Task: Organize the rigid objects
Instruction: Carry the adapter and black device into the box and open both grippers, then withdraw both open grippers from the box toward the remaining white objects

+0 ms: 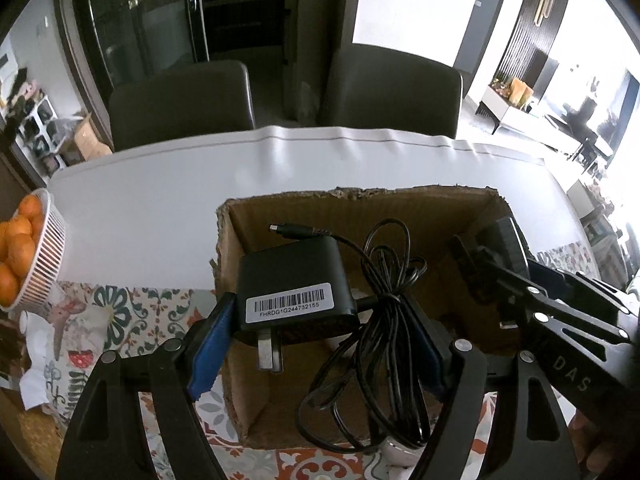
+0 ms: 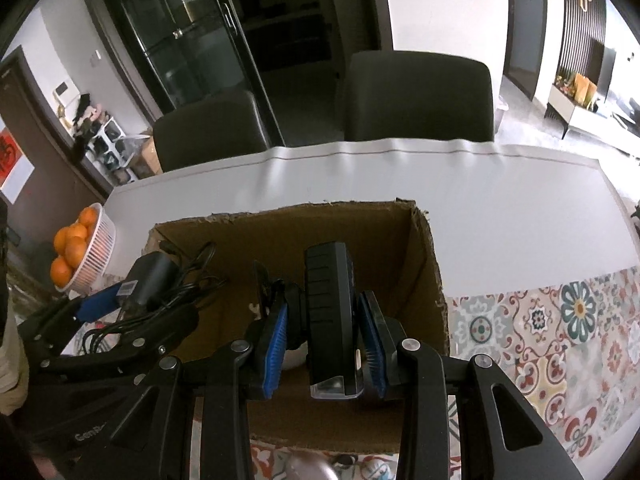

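My left gripper [image 1: 320, 344] is shut on a black power adapter [image 1: 296, 280] with a barcode label. The adapter's bundled black cable [image 1: 384, 320] hangs between the blue pads [image 1: 210, 344]. They hover over an open cardboard box [image 1: 360, 206]. In the right wrist view my right gripper [image 2: 324, 336] is shut on a black ribbed device [image 2: 328, 300], held upright over the right side of the same box [image 2: 280, 228]. The left gripper [image 2: 120, 304] with the adapter [image 2: 152, 276] shows at the left there. The right gripper [image 1: 500, 280] shows at the right of the left wrist view.
A white basket of oranges [image 1: 44, 256] stands at the table's left edge. The box sits where a patterned tablecloth [image 2: 540, 320] meets a plain white cover [image 1: 240, 168]. Two dark chairs [image 2: 420, 96] stand behind the table. A white round thing [image 2: 296, 356] lies in the box.
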`<state>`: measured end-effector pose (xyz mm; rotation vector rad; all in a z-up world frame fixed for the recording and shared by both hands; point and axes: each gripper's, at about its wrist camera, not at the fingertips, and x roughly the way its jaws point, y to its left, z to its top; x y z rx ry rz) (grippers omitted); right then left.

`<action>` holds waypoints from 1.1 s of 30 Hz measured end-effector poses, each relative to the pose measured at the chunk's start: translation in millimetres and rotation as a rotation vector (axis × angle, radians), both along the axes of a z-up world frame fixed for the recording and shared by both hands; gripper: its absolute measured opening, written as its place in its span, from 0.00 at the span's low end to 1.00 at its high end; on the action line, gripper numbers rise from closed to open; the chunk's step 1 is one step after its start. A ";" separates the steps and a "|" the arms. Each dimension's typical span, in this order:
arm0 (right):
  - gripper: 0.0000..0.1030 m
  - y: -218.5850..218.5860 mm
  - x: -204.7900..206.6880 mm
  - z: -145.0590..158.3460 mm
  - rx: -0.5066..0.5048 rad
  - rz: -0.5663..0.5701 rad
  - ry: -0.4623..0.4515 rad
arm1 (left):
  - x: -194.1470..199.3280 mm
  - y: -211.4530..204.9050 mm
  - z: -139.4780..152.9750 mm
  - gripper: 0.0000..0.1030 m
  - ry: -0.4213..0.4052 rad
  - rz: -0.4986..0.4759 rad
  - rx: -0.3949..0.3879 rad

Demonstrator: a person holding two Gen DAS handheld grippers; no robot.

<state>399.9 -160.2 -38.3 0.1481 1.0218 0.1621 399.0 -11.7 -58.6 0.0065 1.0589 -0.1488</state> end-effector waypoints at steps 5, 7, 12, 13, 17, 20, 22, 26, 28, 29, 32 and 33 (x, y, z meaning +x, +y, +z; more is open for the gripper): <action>0.36 -0.6 -0.2 -3.3 0.004 -0.014 0.010 | 0.1 0.3 1.7 0.77 -0.012 0.011 0.008; 0.38 -0.9 -1.7 -0.6 0.001 -0.021 0.003 | -0.4 -0.3 5.8 0.78 -0.022 0.010 0.014; 0.40 -4.8 -10.9 9.3 -0.017 -0.051 -0.019 | -9.4 1.2 14.6 0.81 -0.056 0.025 0.034; 0.40 -4.6 -15.0 12.6 -0.025 -0.059 -0.032 | -12.8 2.1 16.7 0.81 -0.063 0.026 0.039; 0.41 -4.2 -28.2 23.0 -0.041 -0.077 -0.067 | -23.1 5.1 24.8 0.82 -0.084 0.035 0.040; 0.44 -2.4 -36.8 30.3 -0.049 -0.085 -0.088 | -31.6 7.7 32.5 0.82 -0.110 0.046 0.045; 0.45 -1.9 -43.7 35.2 -0.050 -0.092 -0.100 | -38.4 9.4 38.8 0.82 -0.131 0.054 0.053; 0.47 -0.5 -57.9 45.1 -0.052 -0.093 -0.124 | -54.1 12.6 52.1 0.87 -0.182 0.067 0.067; 0.48 0.4 -66.1 51.7 -0.056 -0.095 -0.144 | -63.1 14.9 58.0 0.91 -0.210 0.075 0.075; 0.51 1.2 -71.3 55.3 -0.061 -0.098 -0.158 | -67.5 15.9 60.2 0.93 -0.223 0.079 0.079; 0.57 3.6 -82.5 64.1 -0.079 -0.109 -0.194 | -76.0 19.1 66.0 0.96 -0.243 0.097 0.087; 0.60 5.4 -86.1 66.9 -0.086 -0.114 -0.205 | -79.7 20.9 67.9 0.97 -0.252 0.105 0.090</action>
